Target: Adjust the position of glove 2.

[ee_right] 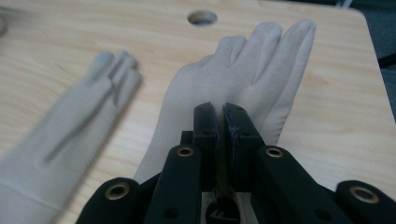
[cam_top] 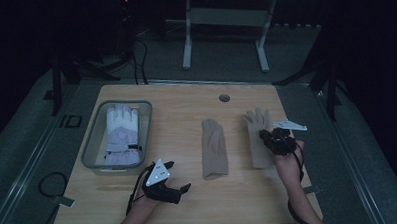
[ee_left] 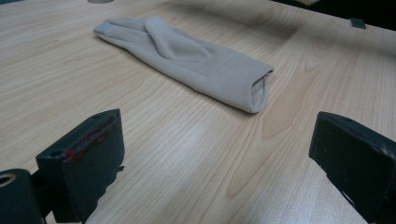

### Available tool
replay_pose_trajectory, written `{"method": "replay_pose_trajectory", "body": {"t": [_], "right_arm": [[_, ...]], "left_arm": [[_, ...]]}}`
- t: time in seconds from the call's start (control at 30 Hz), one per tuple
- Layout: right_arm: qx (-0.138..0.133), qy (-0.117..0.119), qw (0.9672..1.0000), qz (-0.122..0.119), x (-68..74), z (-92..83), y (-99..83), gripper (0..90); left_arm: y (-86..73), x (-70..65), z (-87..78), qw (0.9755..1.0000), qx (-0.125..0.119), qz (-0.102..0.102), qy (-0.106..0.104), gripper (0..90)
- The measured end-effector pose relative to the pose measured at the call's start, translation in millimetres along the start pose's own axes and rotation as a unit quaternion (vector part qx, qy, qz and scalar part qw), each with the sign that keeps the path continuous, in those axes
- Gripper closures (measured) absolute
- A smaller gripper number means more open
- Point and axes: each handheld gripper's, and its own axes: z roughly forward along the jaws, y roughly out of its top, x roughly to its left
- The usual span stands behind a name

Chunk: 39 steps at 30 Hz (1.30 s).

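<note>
Gloves are what the work is about here. 2 tan gloves lie flat on the wooden tabletop (cam_top: 186,100). The right tan glove (cam_top: 257,135) lies near the right edge, fingers pointing away from the person. The middle tan glove (cam_top: 214,147) lies a little apart from it, closer to the middle of the tabletop.

The right tool (cam_top: 277,140) sits over the cuff end of the right tan glove. Its jaws are pressed together. In the right gripper view the jaws look shut with a thin bit of tan cloth just under them, so I think it has pinched the glove, but I cannot be sure how much cloth it holds.

The left tool (cam_top: 168,185) rests near the front of the tabletop with its jaws wide apart and nothing between them. It points toward the open cuff of the middle tan glove.

These gloves look soft, thin and very light. They will bend and droop when lifted, and they will not break. Cloth like this should not slip much. The cuff is the best spot to grab, since it has a firm edge. A pinch on 1 layer only could let the glove flop open.

A white glove (cam_top: 122,130) lies in a clear tray (cam_top: 92,140) on the left.
</note>
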Motion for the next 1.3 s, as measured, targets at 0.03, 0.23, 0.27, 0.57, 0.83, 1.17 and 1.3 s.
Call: {"method": "replay_pose_trajectory", "body": {"t": [0.03, 0.23, 0.27, 0.57, 0.83, 1.17, 1.3], "right_arm": [[-0.002, 0.000, 1.0000, -0.001, 4.6, -0.3, 3.3, 84.1], [-0.005, 0.002, 1.0000, 0.007, 37.9, 5.1, 18.5, 84.1], [-0.006, 0.005, 0.9999, 0.007, 44.3, 6.8, 20.3, 84.1], [-0.002, 0.023, 0.9997, 0.011, 93.5, 26.4, 27.2, 84.0], [-0.003, 0.030, 0.9994, 0.019, 123.9, 36.8, 21.3, 83.8], [0.020, 0.026, 0.9991, 0.025, 138.4, 55.8, -2.3, 83.4], [0.032, 0.026, 0.9986, 0.033, 135.8, 64.5, -11.5, 82.3]], "left_arm": [[0.0, -0.1, 0.0, 1.0000, 0.000, 0.000, 0.000, 3.5], [0.8, 0.2, -1.4, 1.0000, -0.003, 0.002, 0.000, 3.5], [0.8, 0.3, -1.7, 1.0000, -0.003, 0.003, 0.001, 3.5], [1.8, -1.0, -4.3, 0.9998, -0.006, 0.016, 0.009, 3.5], [1.7, -3.3, -1.4, 0.9998, -0.002, 0.020, 0.002, 3.5], [1.6, -4.6, -0.2, 0.9997, -0.001, 0.022, -0.002, 3.5], [2.0, -5.0, -0.6, 0.9997, -0.003, 0.023, -0.002, 3.5]]}}
